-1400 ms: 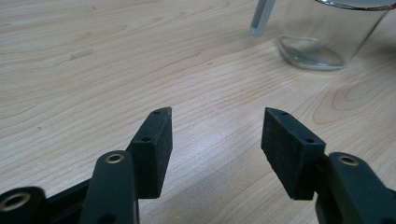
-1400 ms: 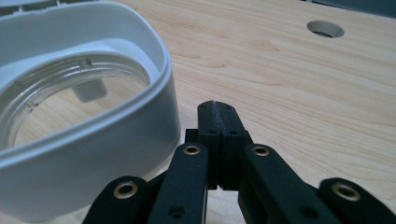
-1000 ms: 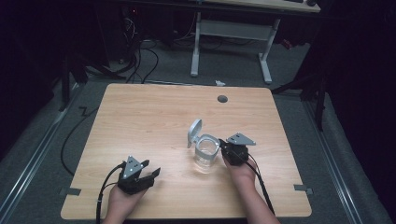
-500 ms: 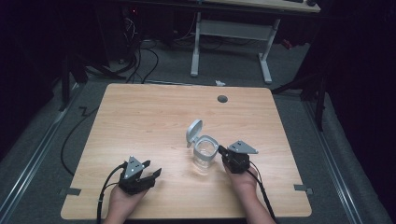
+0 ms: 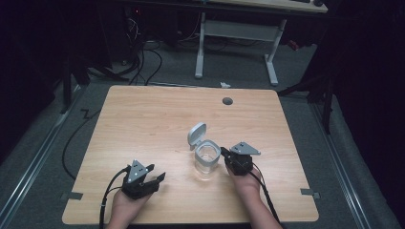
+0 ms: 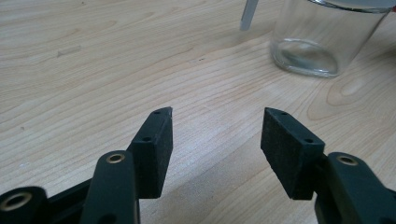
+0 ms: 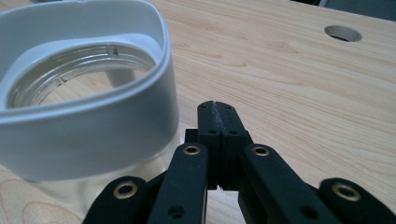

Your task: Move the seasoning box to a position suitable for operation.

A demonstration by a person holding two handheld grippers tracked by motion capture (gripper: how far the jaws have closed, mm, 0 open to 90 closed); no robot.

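Since a second ago my right gripper (image 5: 224, 153) has slid back from the jar (image 5: 207, 160) toward five o'clock, jaws pressed together and empty just beside its grey collar. That jar stands at table centre, flip lid (image 5: 196, 134) raised at eleven o'clock, so opening looks finished. My left gripper (image 5: 155, 177) rests spread at seven o'clock. Bare wooden table (image 5: 143, 119), cable hole (image 5: 227, 101) at one o'clock, dark room beyond.

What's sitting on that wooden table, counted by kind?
Clear glass jar with grey collar and open flip lid: 1
Black hand-held tongs, left and right: 2
Total: 3
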